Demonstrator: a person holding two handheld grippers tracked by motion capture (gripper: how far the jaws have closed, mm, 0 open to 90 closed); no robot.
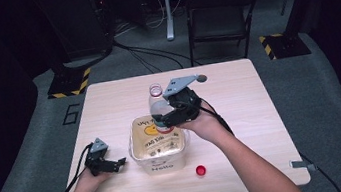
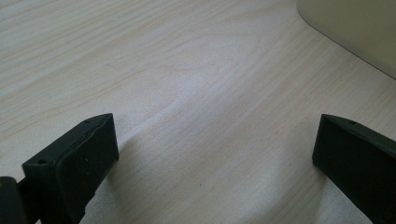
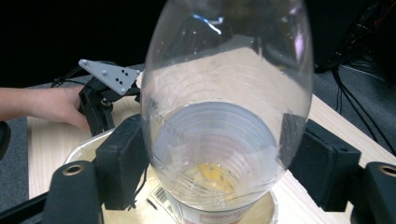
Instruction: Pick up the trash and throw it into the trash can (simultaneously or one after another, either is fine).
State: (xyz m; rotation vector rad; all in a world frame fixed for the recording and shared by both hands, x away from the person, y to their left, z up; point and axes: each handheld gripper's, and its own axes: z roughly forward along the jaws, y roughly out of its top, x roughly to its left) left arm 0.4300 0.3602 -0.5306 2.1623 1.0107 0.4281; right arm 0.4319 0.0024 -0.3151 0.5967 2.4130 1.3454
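Right claw (image 1: 170,112) holds a clear plastic bottle (image 1: 158,109), jaws pressed on either side of its body; the right gripper view shows both pads (image 3: 122,158) flat against the curved wall. Bottle stands upright, mouth open at the top, its base down inside the cream plastic tub (image 1: 158,145) at the middle of the table (image 1: 239,96). Whether the base rests on the tub floor or hangs just above it, cannot tell.

Red cap (image 1: 200,170) lies on the table near the front edge, just right of the tub and apart from it. So the cap is already off.

Bottle looks nearly empty: droplets on the inside wall, no visible fill line. Tub bottom carries a printed label with a yellow face; a sheen over it may be liquid, not certain.

Left claw (image 1: 117,163) rests low on the table left of the tub, jaws wide, nothing between them; in the left gripper view bare wood lies between the pads and the tub wall (image 2: 355,32) sits at the upper right corner, near but not touched.

Judgement: uncapping done, bottle brought to the tub, likely emptied or being set in. Left to do: release the bottle, and perhaps deal with the cap.
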